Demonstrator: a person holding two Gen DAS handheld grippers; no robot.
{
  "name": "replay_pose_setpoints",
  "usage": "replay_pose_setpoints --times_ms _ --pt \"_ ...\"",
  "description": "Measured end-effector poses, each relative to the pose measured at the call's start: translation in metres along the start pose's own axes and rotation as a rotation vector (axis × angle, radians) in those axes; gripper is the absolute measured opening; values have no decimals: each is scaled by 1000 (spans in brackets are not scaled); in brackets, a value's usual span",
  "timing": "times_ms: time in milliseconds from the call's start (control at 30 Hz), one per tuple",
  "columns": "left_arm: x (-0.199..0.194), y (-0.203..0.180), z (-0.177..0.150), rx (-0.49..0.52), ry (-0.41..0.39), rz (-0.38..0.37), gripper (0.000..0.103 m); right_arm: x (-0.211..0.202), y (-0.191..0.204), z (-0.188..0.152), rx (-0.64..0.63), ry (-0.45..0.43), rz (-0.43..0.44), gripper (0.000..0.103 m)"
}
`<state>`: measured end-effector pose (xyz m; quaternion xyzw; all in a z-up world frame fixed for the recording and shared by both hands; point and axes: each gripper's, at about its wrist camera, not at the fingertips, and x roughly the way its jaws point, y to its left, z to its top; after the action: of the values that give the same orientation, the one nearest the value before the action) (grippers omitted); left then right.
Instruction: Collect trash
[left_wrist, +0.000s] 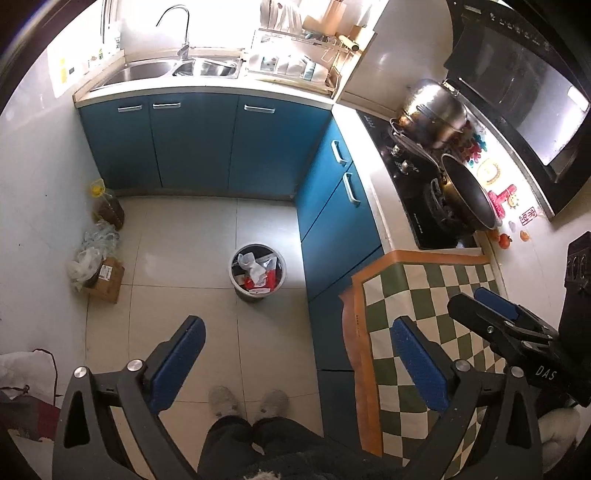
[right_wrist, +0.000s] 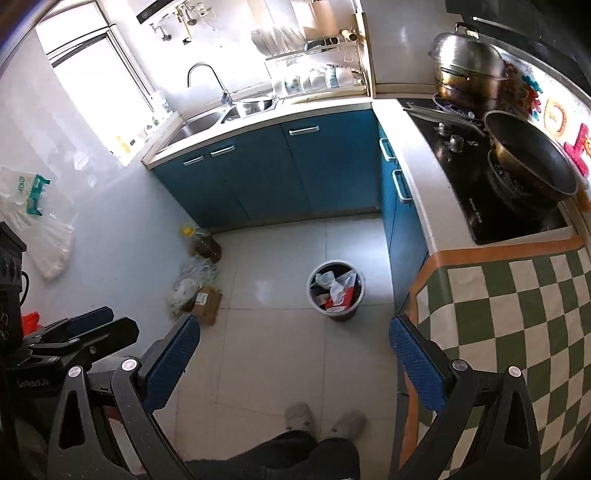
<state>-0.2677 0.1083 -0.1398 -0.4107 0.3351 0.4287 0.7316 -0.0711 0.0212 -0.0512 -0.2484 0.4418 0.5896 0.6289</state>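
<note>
A round grey trash bin (left_wrist: 258, 245) stands on the tiled floor, and its rim (right_wrist: 309, 288) shows in the right wrist view too. Inside lie crumpled white paper and red packaging (left_wrist: 258, 275) (right_wrist: 340, 290). My left gripper (left_wrist: 295, 332) hangs high over the floor in front of the bin, open, with nothing between its blue pads. My right gripper (right_wrist: 293, 332) is also open and empty, at about the same height, beside the checkered cloth. Each gripper shows at the edge of the other's view: the right gripper (left_wrist: 491, 306) and the left gripper (right_wrist: 85, 325).
By the left wall lie a cardboard box (left_wrist: 105, 278), crumpled plastic bags (left_wrist: 92, 247) and an oil bottle (left_wrist: 107, 206). Blue cabinets (left_wrist: 192, 144) line the back and right. The counter on the right carries a green checkered cloth (right_wrist: 517, 314), a wok (left_wrist: 465, 192) and a steel pot (left_wrist: 432, 110). A person's feet (left_wrist: 247, 400) are below.
</note>
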Motion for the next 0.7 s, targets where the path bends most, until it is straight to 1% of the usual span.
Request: replay_pose_setpoints --times_ms 267,400,467,633,700 --pt "-10 18 5 -39 -40 -3 103 9 8 1 10 18 41 103" --pt "-15 18 4 -33 -53 -1 103 12 10 0 10 23 55 103" --pt "-17 17 3 -26 -56 8 103 12 10 0 9 24 60 103" --pt "-18 17 -1 -36 -50 -6 103 11 11 1 -2 27 72 103" --pt "-19 16 -2 -32 -46 6 103 11 11 1 -4 29 72 103"
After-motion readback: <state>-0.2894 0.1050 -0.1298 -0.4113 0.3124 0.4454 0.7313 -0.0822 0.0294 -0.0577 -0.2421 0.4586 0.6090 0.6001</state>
